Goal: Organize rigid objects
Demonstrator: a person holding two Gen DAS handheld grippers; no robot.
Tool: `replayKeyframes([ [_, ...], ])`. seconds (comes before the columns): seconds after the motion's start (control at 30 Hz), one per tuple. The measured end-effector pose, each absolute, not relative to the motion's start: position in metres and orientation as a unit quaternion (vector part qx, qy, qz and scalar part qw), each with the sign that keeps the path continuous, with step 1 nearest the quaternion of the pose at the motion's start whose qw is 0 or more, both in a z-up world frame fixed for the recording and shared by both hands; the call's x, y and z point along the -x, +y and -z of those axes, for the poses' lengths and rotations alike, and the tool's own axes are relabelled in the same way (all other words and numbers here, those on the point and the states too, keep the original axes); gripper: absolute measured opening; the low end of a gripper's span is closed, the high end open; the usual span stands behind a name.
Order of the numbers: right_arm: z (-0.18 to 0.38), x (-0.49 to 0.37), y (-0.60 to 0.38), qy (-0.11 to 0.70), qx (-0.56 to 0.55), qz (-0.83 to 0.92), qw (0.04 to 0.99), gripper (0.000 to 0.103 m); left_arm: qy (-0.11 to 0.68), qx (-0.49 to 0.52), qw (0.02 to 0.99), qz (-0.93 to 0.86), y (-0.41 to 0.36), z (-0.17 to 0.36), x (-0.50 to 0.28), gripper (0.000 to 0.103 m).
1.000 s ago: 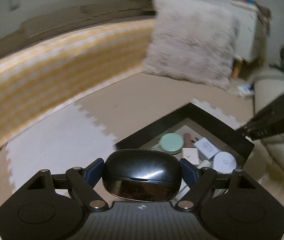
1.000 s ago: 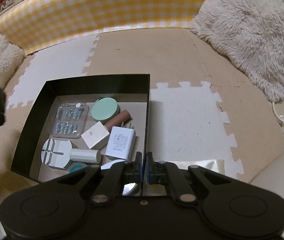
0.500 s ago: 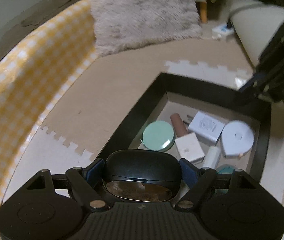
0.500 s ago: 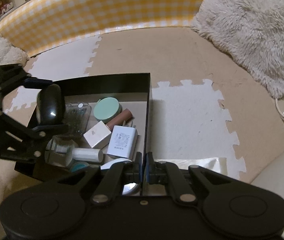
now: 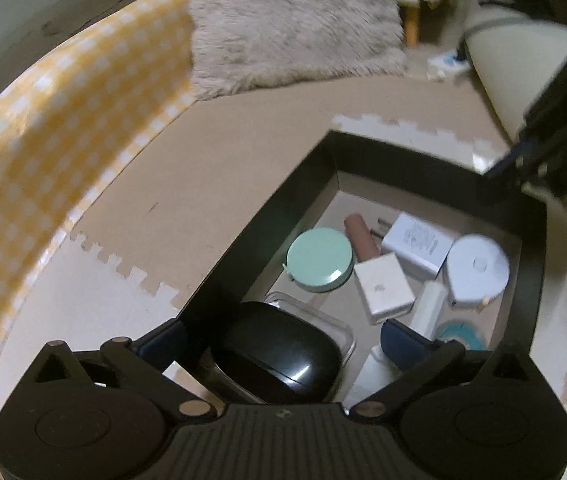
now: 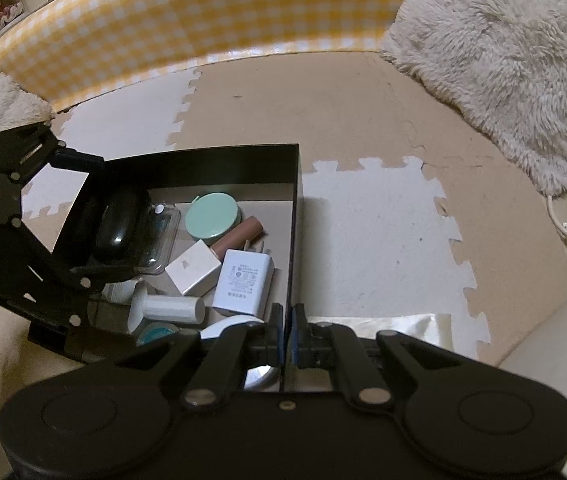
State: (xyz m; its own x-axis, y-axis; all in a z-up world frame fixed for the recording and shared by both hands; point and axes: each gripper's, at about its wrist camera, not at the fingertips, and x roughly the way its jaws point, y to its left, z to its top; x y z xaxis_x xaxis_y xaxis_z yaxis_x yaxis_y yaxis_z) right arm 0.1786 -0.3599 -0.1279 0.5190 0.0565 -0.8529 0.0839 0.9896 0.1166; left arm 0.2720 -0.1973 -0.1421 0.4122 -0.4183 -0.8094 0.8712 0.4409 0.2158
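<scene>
Left wrist view: the left gripper (image 5: 283,340) is seen with its jaws opening wide, and the black case (image 5: 277,354) lies between them with the pads apart from its sides, so it is no longer gripped. The case is set on a clear plastic box (image 5: 323,324) at the 7 o'clock corner of the black tray (image 5: 531,280); a mint round tin (image 5: 319,260) lies toward 12 o'clock of it and a white cube (image 5: 383,288) toward 2 o'clock. The case is judged stiff, light and glossy, so slippery; it is best taken across its long flanks, at mid-height. On the smooth lid below, it could slide.

The left gripper is pitched steeply down over the tray's corner. In the right wrist view, the right gripper (image 6: 285,330) is also pitched down at the tray's 5 o'clock corner, its jaws closed, apparently on the tray's thin wall.
</scene>
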Motion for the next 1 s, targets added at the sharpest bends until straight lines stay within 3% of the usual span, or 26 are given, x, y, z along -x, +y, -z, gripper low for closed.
replayKeyframes([
  [0.63, 0.129, -0.175, -0.358, 0.481, -0.07, 0.012, 0.874, 0.004, 0.376, -0.143, 0.854, 0.33, -0.163, 0.097, -0.219, 0.103],
  [1.0, 0.105, -0.153, -0.352, 0.453, -0.063, 0.02, 0.889, 0.005, 0.371, -0.094, 0.896, 0.226, -0.134, 0.073, -0.169, 0.103],
])
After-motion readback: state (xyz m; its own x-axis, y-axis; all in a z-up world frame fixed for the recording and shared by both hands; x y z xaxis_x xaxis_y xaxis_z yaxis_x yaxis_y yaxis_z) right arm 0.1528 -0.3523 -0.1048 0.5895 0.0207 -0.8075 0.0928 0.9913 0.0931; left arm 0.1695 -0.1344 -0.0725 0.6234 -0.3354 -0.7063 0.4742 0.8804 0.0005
